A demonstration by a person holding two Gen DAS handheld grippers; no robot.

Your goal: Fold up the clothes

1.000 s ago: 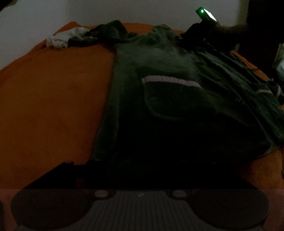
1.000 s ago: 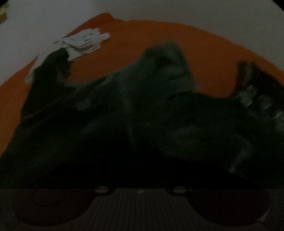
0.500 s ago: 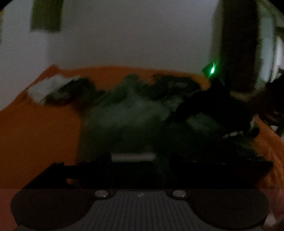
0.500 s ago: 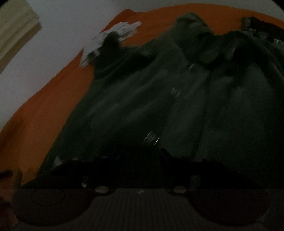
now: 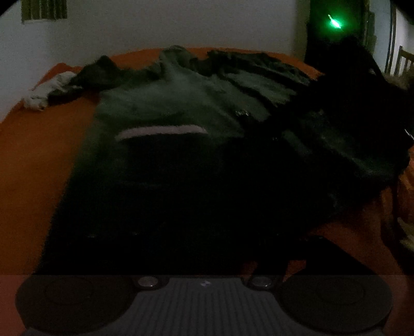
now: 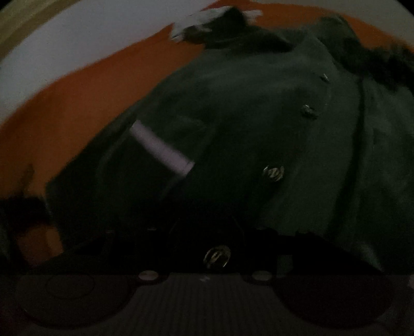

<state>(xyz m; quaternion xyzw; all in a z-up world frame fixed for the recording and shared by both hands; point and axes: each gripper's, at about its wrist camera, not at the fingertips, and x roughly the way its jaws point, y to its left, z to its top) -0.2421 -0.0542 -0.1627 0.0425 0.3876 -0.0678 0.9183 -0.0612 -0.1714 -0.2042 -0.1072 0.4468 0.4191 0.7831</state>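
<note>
A dark green cardigan (image 5: 165,103) with a white-trimmed pocket (image 5: 160,131) lies spread on the orange bedcover (image 5: 38,160), collar at the far end. My left gripper (image 5: 207,248) sits low over the near hem. Its jaws are closing but still stand wide, and only the right finger (image 5: 333,250) shows against the dark cloth. My right gripper (image 6: 207,232) hovers close over the button front (image 6: 273,173), open, with a metal button (image 6: 217,256) lying between its fingers. The pocket trim (image 6: 160,147) is to its left. The right gripper's green light (image 5: 335,22) glows at the upper right of the left wrist view.
A crumpled white garment (image 5: 44,93) lies at the bed's far left corner, partly under a dark sleeve (image 5: 98,75). A pale wall (image 5: 155,25) runs behind the bed. A wooden chair (image 5: 403,62) stands far right. Bare orange cover stretches along the left side.
The right gripper has left the collar and swung toward the near right; its view now lies over the buttons and pocket. The left view has drawn back. The cardigan's right half is rumpled.
</note>
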